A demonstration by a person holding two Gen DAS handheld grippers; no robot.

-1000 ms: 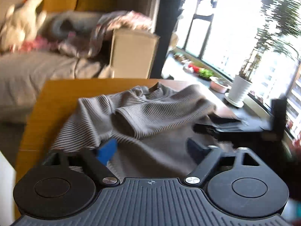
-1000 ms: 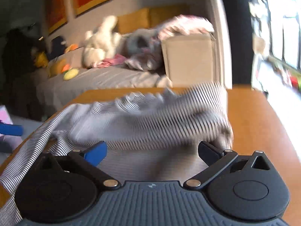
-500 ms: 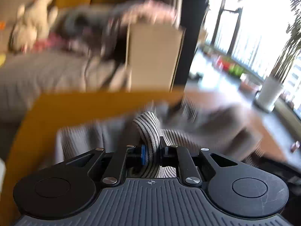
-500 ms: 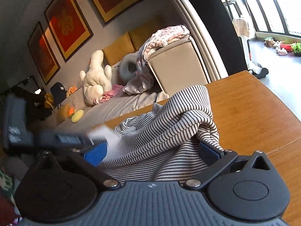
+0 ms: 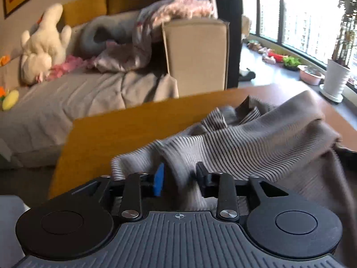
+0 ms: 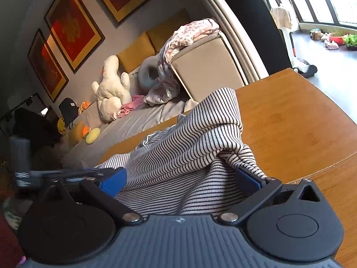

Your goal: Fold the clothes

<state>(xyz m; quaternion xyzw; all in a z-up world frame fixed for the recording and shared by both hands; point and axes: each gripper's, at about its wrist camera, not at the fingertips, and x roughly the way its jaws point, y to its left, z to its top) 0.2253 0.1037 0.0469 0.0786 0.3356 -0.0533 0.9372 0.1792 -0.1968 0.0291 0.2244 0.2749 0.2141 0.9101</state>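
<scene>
A black-and-white striped top [image 5: 256,138] lies bunched on the wooden table [image 5: 125,134]. My left gripper [image 5: 179,178] stands partly open around a fold of the top's near edge; cloth runs between its fingers. In the right wrist view the striped top [image 6: 189,151] is draped high in front of my right gripper [image 6: 180,183], which is wide open, with cloth lying between and over its blue pads [image 6: 112,182]. The left gripper shows blurred at the left edge of that view [image 6: 55,175].
Behind the table [image 6: 290,122] is a grey sofa [image 5: 67,102] with a white plush toy [image 5: 42,47], cushions and a pink blanket. A beige armrest [image 5: 196,53] stands near the table's far edge. Window, plants and a white pot [image 5: 335,78] are at right.
My left gripper was shut on a fold of the top half a second ago; its fingers have now spread apart. The right gripper stays open and has tilted, with the top still draped over it.
</scene>
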